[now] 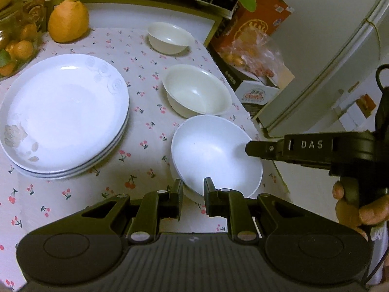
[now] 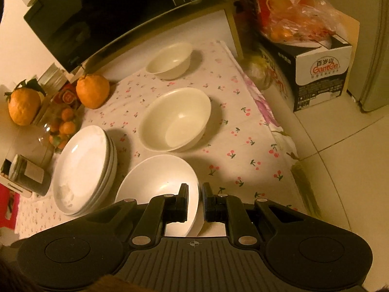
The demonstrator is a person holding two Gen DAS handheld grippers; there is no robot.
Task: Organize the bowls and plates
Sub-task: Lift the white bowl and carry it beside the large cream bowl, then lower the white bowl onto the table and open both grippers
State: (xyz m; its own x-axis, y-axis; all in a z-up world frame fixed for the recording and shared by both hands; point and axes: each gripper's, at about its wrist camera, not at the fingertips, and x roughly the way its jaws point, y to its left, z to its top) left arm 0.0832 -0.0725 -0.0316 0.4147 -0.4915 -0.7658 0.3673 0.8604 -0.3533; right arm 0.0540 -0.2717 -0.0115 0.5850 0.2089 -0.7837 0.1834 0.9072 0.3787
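A white bowl [image 1: 216, 153] sits near the front right of the cherry-print cloth, seemingly nested on another bowl. My left gripper [image 1: 193, 191] straddles its near rim, jaws partly closed around it. My right gripper [image 2: 195, 199] pinches the bowl's right rim [image 2: 194, 209]; its finger shows in the left wrist view [image 1: 261, 148] reaching into the bowl. Behind stand a cream bowl [image 1: 197, 91] [image 2: 175, 119] and a smaller cream bowl [image 1: 170, 37] [image 2: 170, 59]. A stack of white plates [image 1: 64, 112] [image 2: 82, 168] lies on the left.
A large orange [image 1: 68, 20] and a glass dish of small fruit [image 1: 17, 48] sit at the back left. A dark appliance [image 2: 116, 12] stands behind. Boxes [image 2: 321, 75] and a fridge [image 1: 335, 56] stand right of the table edge. A jar [image 2: 26, 172] stands by the plates.
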